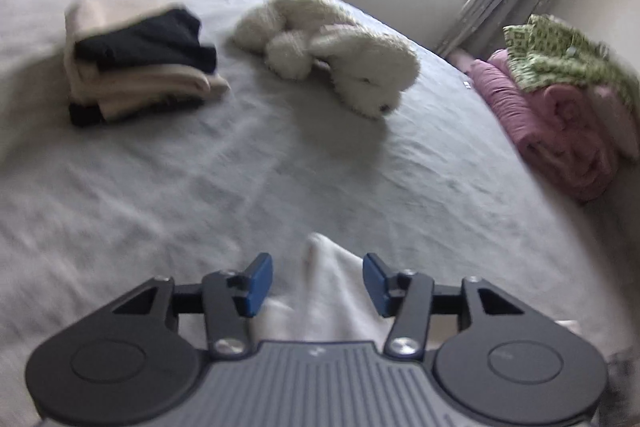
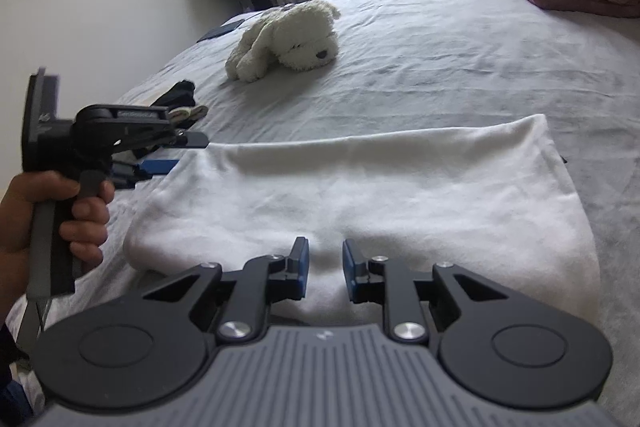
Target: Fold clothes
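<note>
while your left hand [image 2: 60, 211] grips its handle at the left, your left gripper [image 1: 318, 283] hovers with jaws parted over the left end of the white garment [image 2: 360, 195], a corner of the cloth lying between its blue pads [image 1: 256, 285] unpinched. the garment lies flat on the grey bedsheet [image 2: 440, 59], long axis running left to right across your view, folded edge toward the plush dog [image 2: 288, 39]. your right gripper [image 2: 325, 269] is released too, fingers straddling the near edge.
</note>
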### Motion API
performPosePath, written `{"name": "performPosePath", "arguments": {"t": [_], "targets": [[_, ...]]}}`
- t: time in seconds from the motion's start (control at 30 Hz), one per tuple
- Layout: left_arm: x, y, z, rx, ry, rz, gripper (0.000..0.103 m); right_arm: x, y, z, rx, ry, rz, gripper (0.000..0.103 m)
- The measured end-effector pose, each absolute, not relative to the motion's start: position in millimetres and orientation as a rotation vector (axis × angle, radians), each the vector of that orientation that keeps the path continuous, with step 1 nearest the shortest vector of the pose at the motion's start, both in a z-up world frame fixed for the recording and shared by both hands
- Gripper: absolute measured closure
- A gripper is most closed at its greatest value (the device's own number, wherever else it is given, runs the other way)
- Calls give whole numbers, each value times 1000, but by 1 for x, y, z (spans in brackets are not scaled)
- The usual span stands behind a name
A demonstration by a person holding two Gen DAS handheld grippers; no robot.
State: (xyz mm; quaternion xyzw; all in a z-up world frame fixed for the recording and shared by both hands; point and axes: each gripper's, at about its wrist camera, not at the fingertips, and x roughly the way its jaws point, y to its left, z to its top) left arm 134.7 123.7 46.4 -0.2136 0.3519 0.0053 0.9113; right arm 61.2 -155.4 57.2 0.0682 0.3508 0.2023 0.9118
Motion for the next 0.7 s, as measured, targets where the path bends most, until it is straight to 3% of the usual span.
{"name": "performPosePath", "arguments": {"t": [0.13,0.2,0.27,0.43,0.7], "targets": [[137,114,39,-383,711,-23,61,61,-152,53,121,734,428,78],[138,106,34,-347,705,-28,82,62,-152,52,119,734,430,78],[137,100,37,-314,673,-19,91,63,-152,50,119,733,432,78],[132,91,55,-276,566,-22,92,61,-155,50,140,723,433,78],[142,83,36,-174,657,46,88,60,-150,47,80,708,418,78]]}}
